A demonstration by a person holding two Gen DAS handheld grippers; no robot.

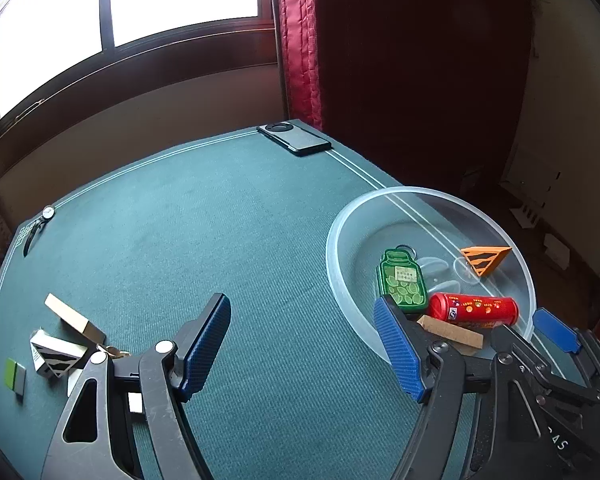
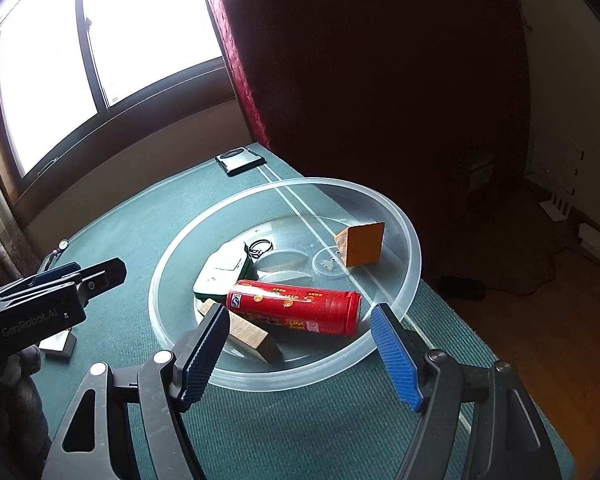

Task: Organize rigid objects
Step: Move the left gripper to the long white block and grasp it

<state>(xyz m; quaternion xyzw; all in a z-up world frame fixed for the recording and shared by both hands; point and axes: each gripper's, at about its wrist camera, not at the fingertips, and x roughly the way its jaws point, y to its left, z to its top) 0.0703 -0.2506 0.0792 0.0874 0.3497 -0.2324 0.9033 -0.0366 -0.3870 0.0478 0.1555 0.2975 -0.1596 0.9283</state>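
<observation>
A clear plastic bowl [image 2: 412, 248] stands at the table's right edge. In it lie a red can [image 2: 296, 306] on its side, a wooden block [image 2: 248, 334], a green bottle-shaped case [image 1: 402, 284] with a key ring [image 2: 260, 246], and an orange striped wedge [image 1: 486, 259]. My right gripper [image 2: 300, 354] is open over the bowl's near rim, with nothing between its fingers. To the left of the bowl my left gripper [image 1: 302, 346] is open above bare mat. Loose at the left are a wooden block [image 1: 74, 318], a black-and-white striped block [image 1: 56, 354] and a green block [image 1: 14, 374].
A phone [image 1: 294, 139] lies at the far edge of the green mat [image 1: 220, 220]. A wristwatch [image 1: 40, 224] is at the left edge. A small white piece [image 1: 134, 402] sits behind my left finger. The floor drops away to the right of the bowl.
</observation>
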